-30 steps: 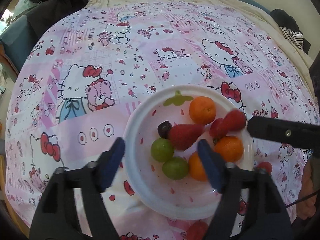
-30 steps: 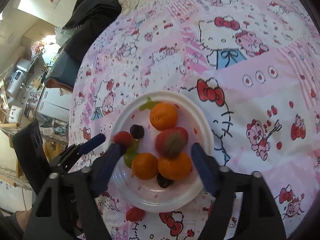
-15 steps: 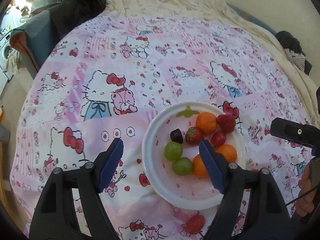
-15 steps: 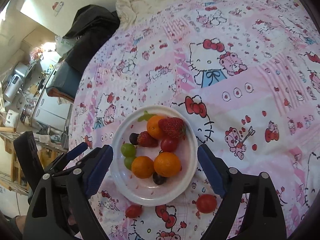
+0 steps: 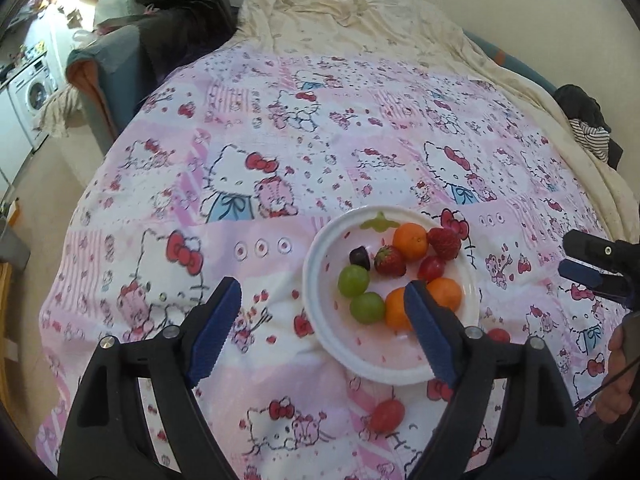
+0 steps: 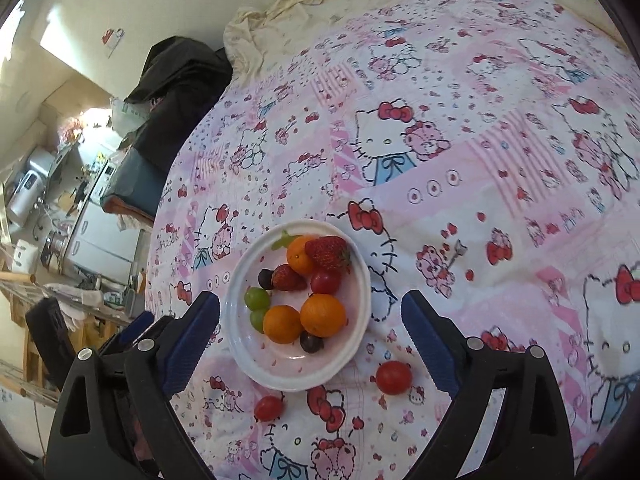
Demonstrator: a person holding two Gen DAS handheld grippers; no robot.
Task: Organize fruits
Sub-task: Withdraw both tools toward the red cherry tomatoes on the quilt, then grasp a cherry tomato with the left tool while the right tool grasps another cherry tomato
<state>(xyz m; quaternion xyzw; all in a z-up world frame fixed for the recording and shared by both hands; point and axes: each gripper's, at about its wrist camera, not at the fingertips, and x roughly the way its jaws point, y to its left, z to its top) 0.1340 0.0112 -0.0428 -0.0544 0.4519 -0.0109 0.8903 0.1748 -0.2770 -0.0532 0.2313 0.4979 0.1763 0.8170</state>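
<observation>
A white plate (image 5: 372, 356) (image 6: 288, 364) on the pink cartoon-cat bedsheet holds oranges (image 6: 322, 315), two strawberries (image 6: 327, 252), green grapes (image 5: 353, 280), dark grapes and a red tomato. My left gripper (image 5: 320, 296) hovers above the plate's near left side, its jaws opening with nothing held. My right gripper (image 6: 310, 304) hangs above the plate's near edge, jaws also opening and empty. Two red tomatoes (image 6: 394, 377) (image 6: 269, 408) lie on the sheet just in front of the plate; one of them shows as a tomato (image 5: 387, 415) in the left wrist view.
The sheet (image 5: 320, 140) covers a bed with a cream blanket (image 5: 360, 20) at its far end. Dark clothes (image 5: 180, 8) are piled at the far left corner, more clothes (image 5: 588, 128) at the right edge. A hand (image 5: 618, 384) holds the right gripper.
Both grippers have risen and drawn back from the plate, and their jaws stand wider. The two strawberries seen close to the fingers a second ago now lie on the plate.
</observation>
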